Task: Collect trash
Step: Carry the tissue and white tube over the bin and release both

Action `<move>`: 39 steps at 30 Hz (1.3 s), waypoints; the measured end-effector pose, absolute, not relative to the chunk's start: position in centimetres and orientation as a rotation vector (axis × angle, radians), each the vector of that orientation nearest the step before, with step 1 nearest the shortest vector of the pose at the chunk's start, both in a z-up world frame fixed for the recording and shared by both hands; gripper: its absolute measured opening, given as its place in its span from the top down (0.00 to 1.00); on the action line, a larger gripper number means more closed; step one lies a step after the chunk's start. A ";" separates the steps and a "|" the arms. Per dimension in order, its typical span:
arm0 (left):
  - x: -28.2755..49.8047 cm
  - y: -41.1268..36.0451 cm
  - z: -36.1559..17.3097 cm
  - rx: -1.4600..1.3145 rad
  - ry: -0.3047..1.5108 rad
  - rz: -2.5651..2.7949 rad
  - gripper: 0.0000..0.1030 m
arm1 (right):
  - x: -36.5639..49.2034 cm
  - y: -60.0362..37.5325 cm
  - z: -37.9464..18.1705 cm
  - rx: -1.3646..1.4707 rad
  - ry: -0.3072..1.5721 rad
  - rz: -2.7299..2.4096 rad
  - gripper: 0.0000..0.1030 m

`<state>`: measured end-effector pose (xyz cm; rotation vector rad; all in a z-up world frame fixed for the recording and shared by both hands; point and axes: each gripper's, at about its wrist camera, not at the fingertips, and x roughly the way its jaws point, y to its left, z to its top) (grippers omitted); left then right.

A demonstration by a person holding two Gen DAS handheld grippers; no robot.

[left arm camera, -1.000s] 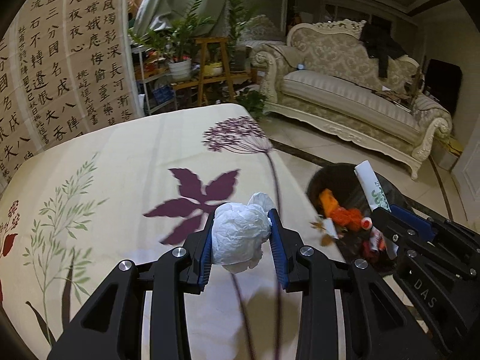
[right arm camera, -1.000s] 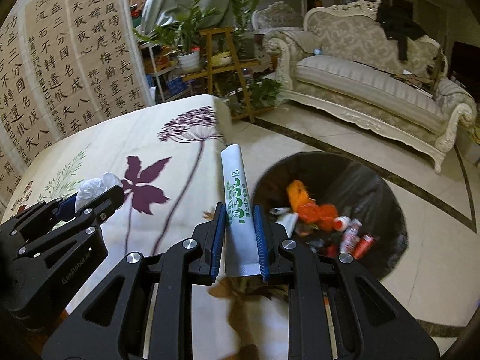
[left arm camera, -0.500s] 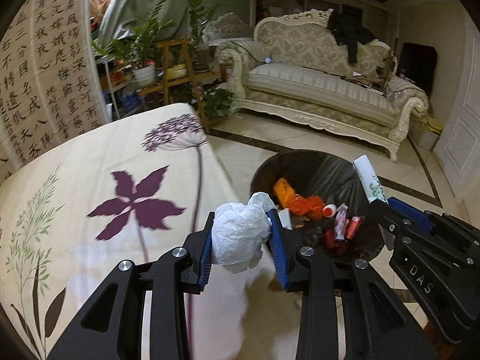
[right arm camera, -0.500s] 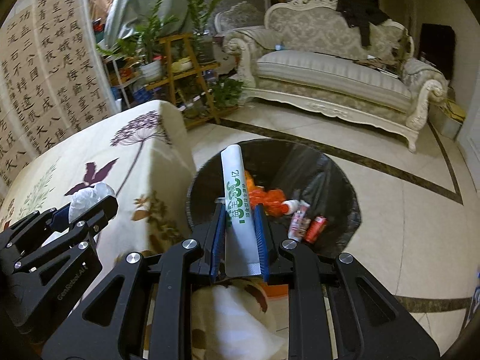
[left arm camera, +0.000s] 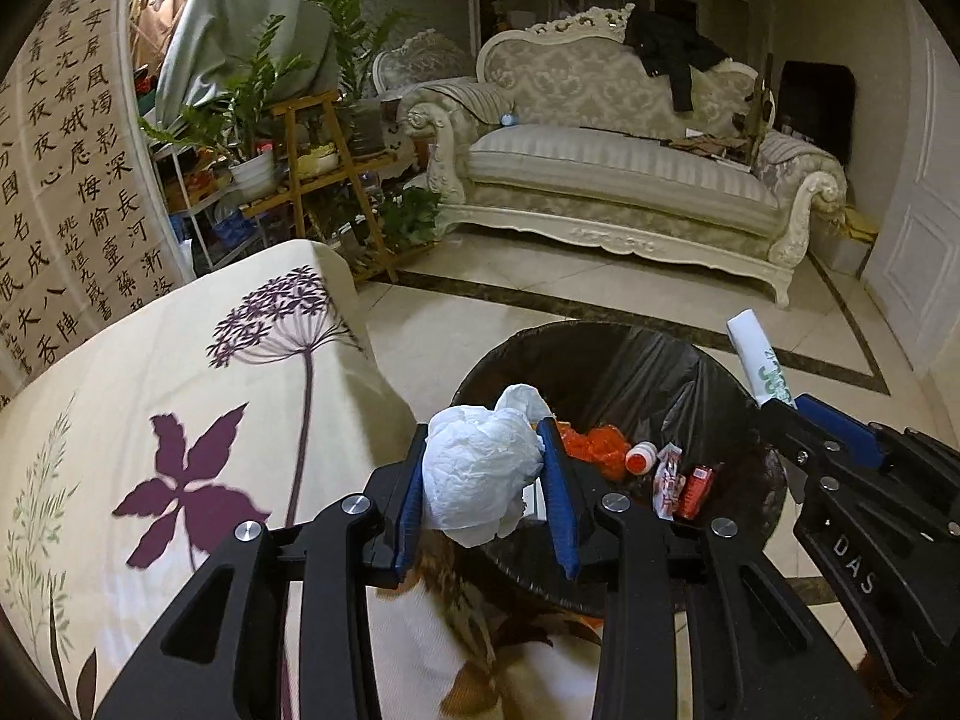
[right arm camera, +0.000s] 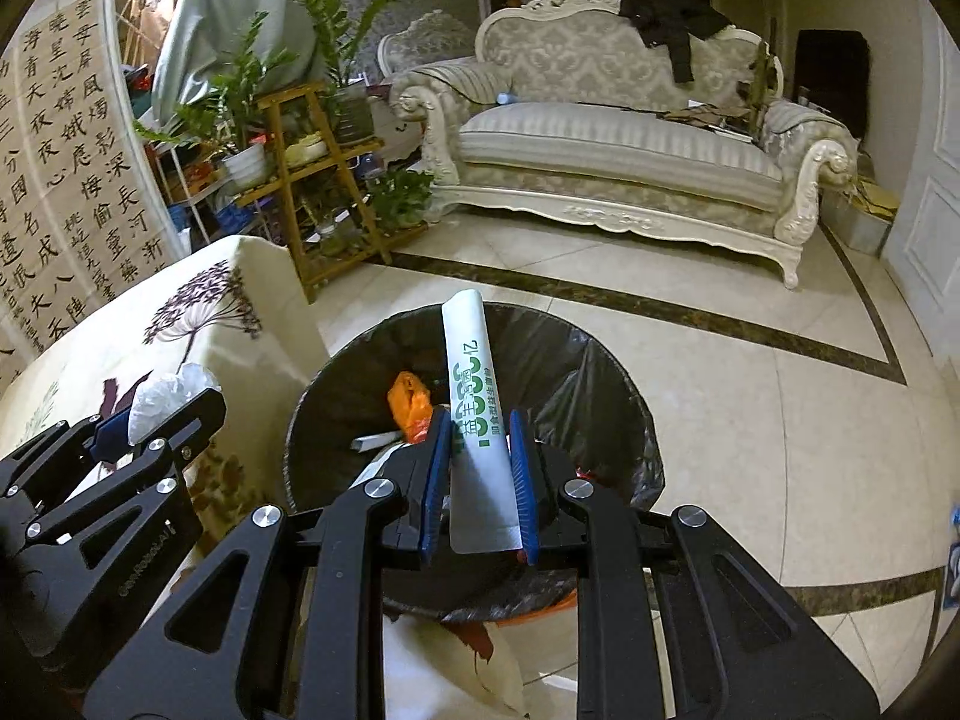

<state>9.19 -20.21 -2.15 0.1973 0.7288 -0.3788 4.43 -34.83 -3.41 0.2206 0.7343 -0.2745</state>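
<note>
The left claw is closed on a crumpled white tissue wad, its blue pads pressing the soft paper from both sides so that the wad bulges out above and below them. Just ahead of and below this claw stands a round bin lined with a black plastic bag, with the near part of its rim under the claw's fingertips. The wad therefore seems to hang about over the bin's near edge, at the corner of the cream floral-print cloth covering the counter to the claw's left.

The right claw is narrowly clamped on a flat white tube with green lettering. It grips the tube near its crimped lower end, so the long body sticks up and forward between the pads. Beyond and beneath this claw the bin's mouth opens wide, so the tube looks well placed over it. In the left wrist view the right claw sits off to the right, with the tube's tip rising over the far rim.

Inside the bin lie an orange plastic wrapper, a small white-capped orange bottle and some red-and-white packets, so part of the trash is already collected.

Both pieces appear held pointing steeply downward to fall clear of the pads once released. The right one looks ready to drop; the left may need carrying a little further over the opening, lest the light tissue land on the cloth or the rim.
</note>
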 end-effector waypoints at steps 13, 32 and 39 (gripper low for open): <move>13.1 -23.0 -3.5 0.219 0.780 -0.359 0.58 | 7.7 -36.9 -4.9 0.234 0.746 -0.314 0.81; 13.0 -22.8 -2.7 0.217 0.744 -0.338 0.25 | 6.8 -38.0 -4.2 0.233 0.717 -0.375 0.43; 12.2 -21.7 -2.2 0.203 0.729 -0.331 0.23 | 5.7 -37.6 -3.7 0.223 0.700 -0.398 0.34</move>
